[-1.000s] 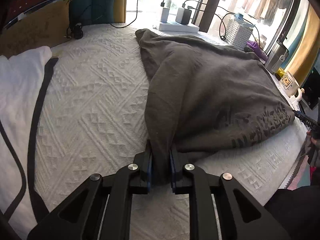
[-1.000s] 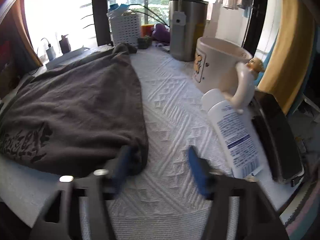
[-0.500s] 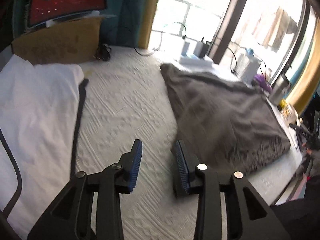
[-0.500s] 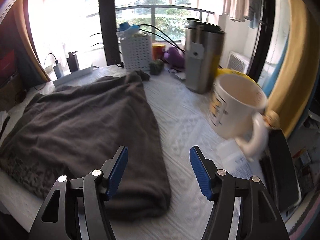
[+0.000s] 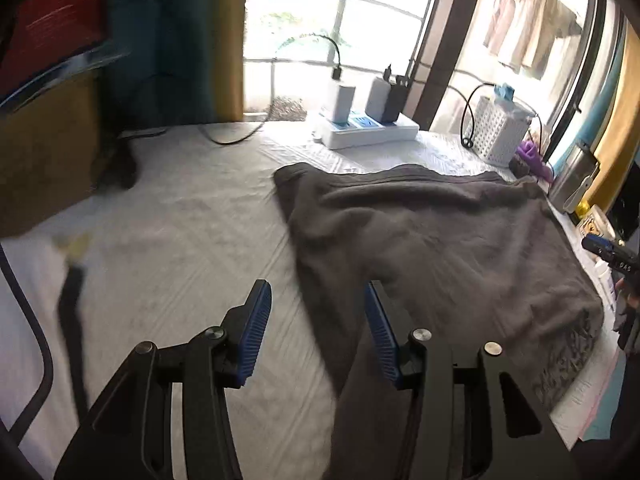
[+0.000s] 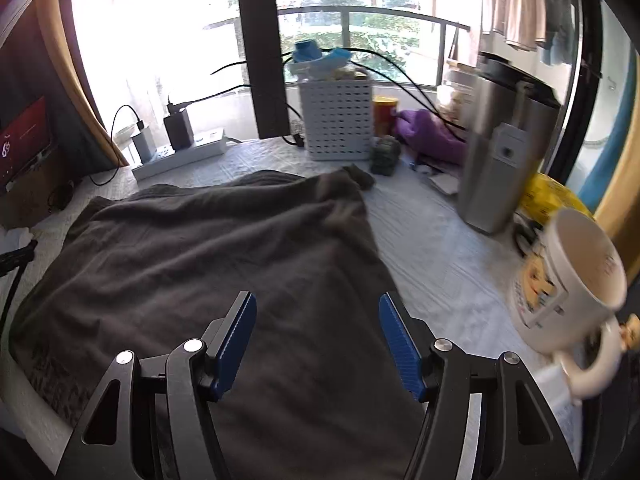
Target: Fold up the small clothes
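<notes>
A dark grey garment lies folded and flat on the white textured tabletop; it also shows in the right wrist view, with black print near its front left corner. My left gripper is open and empty, held above the garment's left edge. My right gripper is open and empty, held above the garment's right part. The right gripper's tip shows at the right edge of the left wrist view.
A white garment with black trim lies at the left. A power strip with chargers, a white basket, a steel flask and a white mug stand along the back and right.
My left gripper let go of the garment's edge, opened and lifted up and back. My right gripper rose and moved left over the garment, staying open.
</notes>
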`<state>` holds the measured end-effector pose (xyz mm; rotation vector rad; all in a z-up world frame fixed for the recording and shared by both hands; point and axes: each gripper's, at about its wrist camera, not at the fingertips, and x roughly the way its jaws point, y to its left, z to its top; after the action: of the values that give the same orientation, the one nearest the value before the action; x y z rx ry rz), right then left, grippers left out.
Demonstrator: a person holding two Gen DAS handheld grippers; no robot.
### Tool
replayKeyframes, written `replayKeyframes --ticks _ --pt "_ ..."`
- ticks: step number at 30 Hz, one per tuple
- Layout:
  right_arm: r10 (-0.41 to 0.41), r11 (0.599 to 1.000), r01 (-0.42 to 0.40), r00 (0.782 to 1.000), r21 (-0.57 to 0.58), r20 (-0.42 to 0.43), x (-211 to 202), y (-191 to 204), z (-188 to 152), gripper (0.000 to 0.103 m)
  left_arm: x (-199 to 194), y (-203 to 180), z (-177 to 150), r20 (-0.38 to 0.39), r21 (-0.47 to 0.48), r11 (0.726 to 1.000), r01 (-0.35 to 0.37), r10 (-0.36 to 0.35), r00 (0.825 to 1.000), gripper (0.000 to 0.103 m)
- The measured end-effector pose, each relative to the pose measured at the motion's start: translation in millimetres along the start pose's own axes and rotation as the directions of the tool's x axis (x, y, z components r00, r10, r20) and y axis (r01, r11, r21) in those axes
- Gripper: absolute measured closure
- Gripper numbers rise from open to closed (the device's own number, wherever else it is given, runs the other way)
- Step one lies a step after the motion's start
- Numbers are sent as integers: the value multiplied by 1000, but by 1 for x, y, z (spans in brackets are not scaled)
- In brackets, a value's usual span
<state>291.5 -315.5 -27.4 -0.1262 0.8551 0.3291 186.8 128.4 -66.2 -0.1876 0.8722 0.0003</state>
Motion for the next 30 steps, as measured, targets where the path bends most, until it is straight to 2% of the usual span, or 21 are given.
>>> replayKeyframes --ticks 6,11,12,13,14,16,20,23,28,30 --pt "16 1000 -17 1000 -14 -22 25 13 16 37 37 -8 25 -47 39 999 4 -2 999 54" --pt "30 1000 -30 999 -8 -35 42 16 28 37 63 -10 37 -79 98 994 -46 54 995 55" --pt "36 999 -36 999 -9 -38 46 17 30 37 66 -11 38 -81 109 993 -43 52 995 60" --pt "41 999 -42 998 -9 -42 49 18 32 37 68 -11 39 -76 122 992 -40 49 996 73" --pt "45 999 -45 998 -7 -45 52 19 34 37 71 -13 40 -81 151 988 -44 57 995 102" --pt "54 999 -54 997 1 -53 59 18 37 37 76 -17 42 -83 196 978 -65 83 993 102" --pt "80 997 -79 995 26 -51 71 13 50 37 72 -15 53 -29 225 966 -128 138 990 102" --pt "121 992 -118 991 47 -50 85 8 64 36 79 -8 59 -35 217 967 -130 141 989 102" --pt "245 950 -226 968 216 -63 115 -11 86 35 84 -9 62 -66 194 973 -127 142 988 101" --pt "264 939 -237 961 248 -84 130 -17 90 35 81 -6 65 -90 170 980 -104 121 989 101"
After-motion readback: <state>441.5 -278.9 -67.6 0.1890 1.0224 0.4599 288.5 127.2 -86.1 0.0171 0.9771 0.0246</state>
